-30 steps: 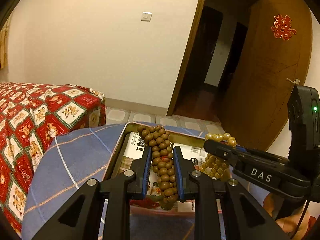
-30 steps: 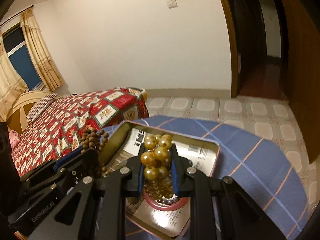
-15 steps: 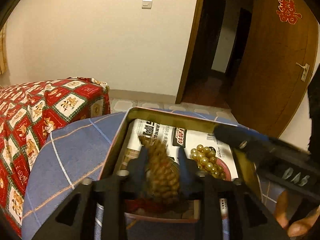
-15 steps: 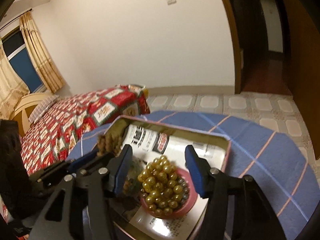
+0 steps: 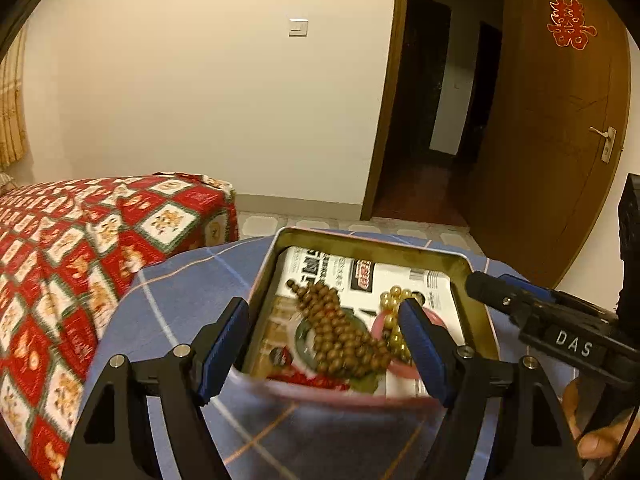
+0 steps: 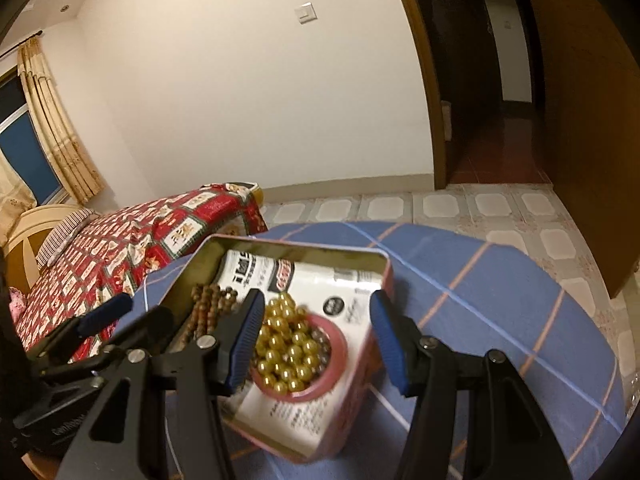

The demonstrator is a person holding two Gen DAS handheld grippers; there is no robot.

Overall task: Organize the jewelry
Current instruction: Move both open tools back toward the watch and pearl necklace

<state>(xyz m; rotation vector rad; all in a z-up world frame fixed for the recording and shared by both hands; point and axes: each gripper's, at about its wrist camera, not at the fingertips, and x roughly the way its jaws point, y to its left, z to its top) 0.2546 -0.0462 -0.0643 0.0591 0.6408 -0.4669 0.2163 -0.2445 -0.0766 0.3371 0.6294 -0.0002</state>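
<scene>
My left gripper (image 5: 324, 344) has just been opening and stands released, the brown bead string (image 5: 340, 332) lying in the tin (image 5: 372, 240) just ahead between its fingers, long axis running away from me; my right gripper (image 6: 316, 340) is also released, jaws apart above the golden beads (image 6: 288, 344) in the tin

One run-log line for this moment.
left gripper: just opened, empty | right gripper: open, empty | brown beads, golden beads: in tin | next: likely withdraw
</scene>
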